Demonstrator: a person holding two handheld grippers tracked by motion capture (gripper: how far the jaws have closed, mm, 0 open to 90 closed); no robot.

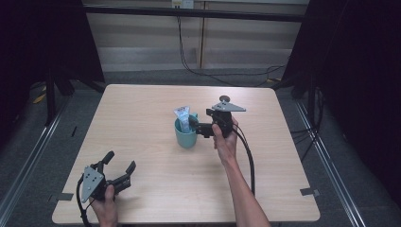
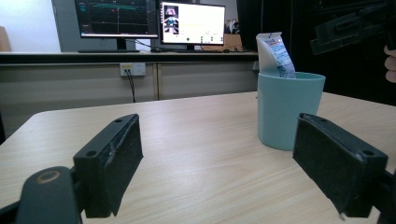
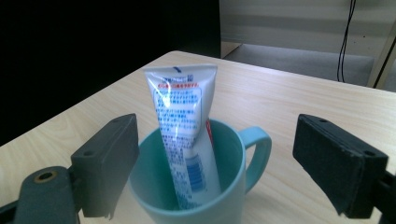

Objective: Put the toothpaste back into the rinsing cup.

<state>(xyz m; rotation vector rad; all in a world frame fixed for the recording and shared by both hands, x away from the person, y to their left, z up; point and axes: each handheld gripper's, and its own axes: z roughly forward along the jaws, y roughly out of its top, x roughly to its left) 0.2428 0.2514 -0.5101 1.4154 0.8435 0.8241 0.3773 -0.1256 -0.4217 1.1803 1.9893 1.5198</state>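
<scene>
A teal mug (image 1: 186, 136) stands near the middle of the wooden table (image 1: 142, 104), and a white toothpaste tube (image 1: 183, 117) leans upright inside it. In the right gripper view the tube (image 3: 184, 135) rests in the mug (image 3: 215, 196), whose handle (image 3: 259, 154) points away. My right gripper (image 1: 195, 124) is open just right of the mug at rim height, jaws wide on either side of it, touching nothing. My left gripper (image 1: 119, 163) is open near the table's front left corner, holding nothing. Its view shows the mug (image 2: 287, 109) and tube (image 2: 275, 56) ahead to the right.
The table is bare apart from the mug. Dark curtains and stands flank both sides, and cables (image 1: 222, 71) run over the floor behind. Monitors (image 2: 149, 21) sit on a desk beyond the far edge.
</scene>
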